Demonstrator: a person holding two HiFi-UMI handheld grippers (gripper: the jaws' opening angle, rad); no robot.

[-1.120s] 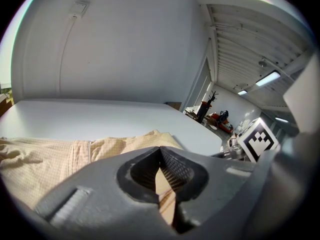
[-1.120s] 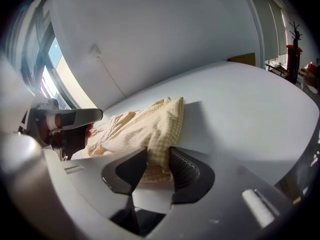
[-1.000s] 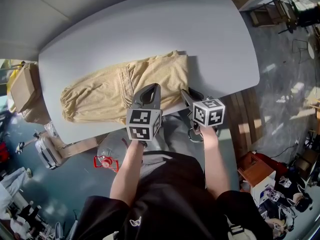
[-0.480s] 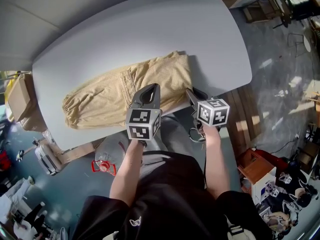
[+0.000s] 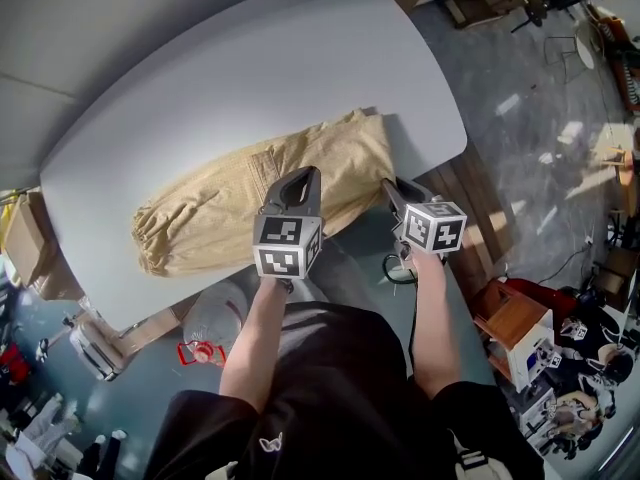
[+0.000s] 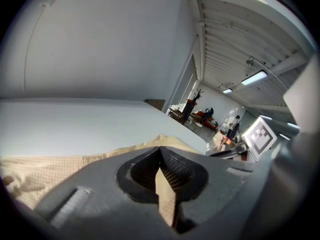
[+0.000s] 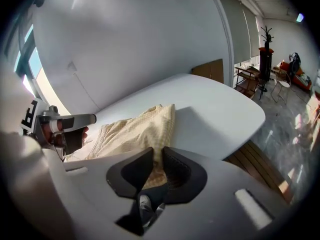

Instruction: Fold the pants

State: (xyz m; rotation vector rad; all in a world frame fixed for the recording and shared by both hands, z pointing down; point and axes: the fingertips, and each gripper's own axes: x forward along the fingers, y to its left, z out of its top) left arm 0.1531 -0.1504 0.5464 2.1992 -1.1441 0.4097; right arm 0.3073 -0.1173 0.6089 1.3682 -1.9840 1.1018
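- On the pale grey, round-cornered desk (image 5: 250, 78) lie the beige checked-weave cloth pants (image 5: 220, 203). They are doubled into one long band, set diagonally across the head view.
- Pants: the gathered cuff end is toward the head view's left. The wider end is toward the right, near the desk's right corner. The near long edge runs close to the desk's front edge, on the person's side.
- Left claw (image 5: 292, 178): sits at the near edge of the pants, about midway along the band. Its own view shows the jaws pressed together, with a thin fold of beige cloth nipped between the ribbed pads (image 6: 176, 168).
- Right claw (image 5: 392, 188): sits at the near right corner of the pants. Its own view shows the two black pads (image 7: 179, 170) drawn narrow, with cloth running up between them and touching both. It is pinching the pants.
- A stretch of the pants' near edge spans between the two claws. Both point down and away from the person, and their marker cubes face the head camera.
- Cloth ahead of each claw lies flat on the desk; I cannot tell how far the pinched edge is lifted.
- Surroundings: brown wooden slats (image 5: 470, 193) lie below the desk's right end. A clear plastic jug with a red cap (image 5: 212, 320) stands on the floor under the front edge. A brown cardboard box (image 5: 20, 248) is at far left.
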